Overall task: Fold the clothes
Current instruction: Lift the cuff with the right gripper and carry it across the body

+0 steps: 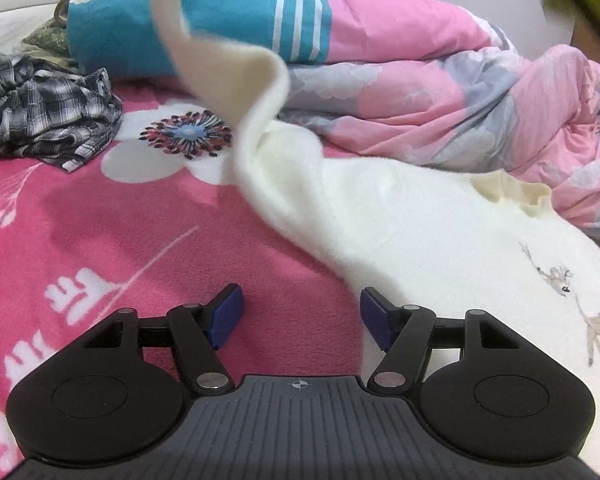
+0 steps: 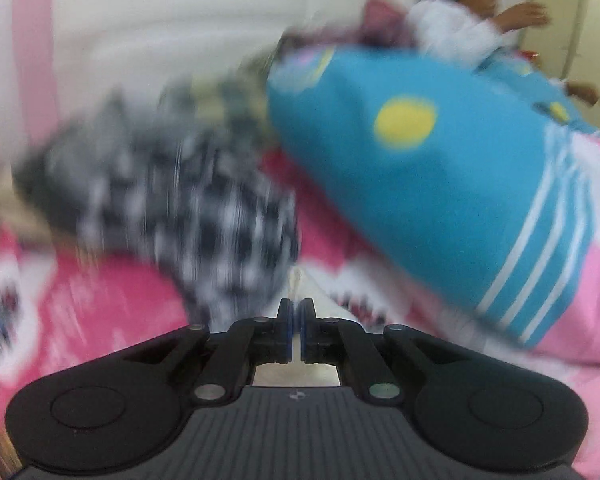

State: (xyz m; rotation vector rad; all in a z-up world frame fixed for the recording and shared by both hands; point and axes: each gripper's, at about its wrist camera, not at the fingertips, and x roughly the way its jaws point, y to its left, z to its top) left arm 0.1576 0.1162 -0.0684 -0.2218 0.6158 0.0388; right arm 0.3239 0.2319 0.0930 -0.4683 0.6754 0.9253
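Cream garment part-lifted on the bed; right tongs pinched on its edge, left tongs parted and empty.

Pink floral blanket (image 1: 100, 224) covers the bed, with bare room at left front. Pink-grey quilt (image 1: 440, 92) and blue striped pillow (image 1: 228, 20) bound the far side. White fleece garment (image 1: 440, 240) lies at right, one strip (image 1: 260, 92) raised toward the pillow. Plaid shirt (image 1: 44, 108) is crumpled far left. Left gripper (image 1: 300, 316) straddles the garment's near edge. Right gripper (image 2: 297, 328) is clamped on cream cloth.
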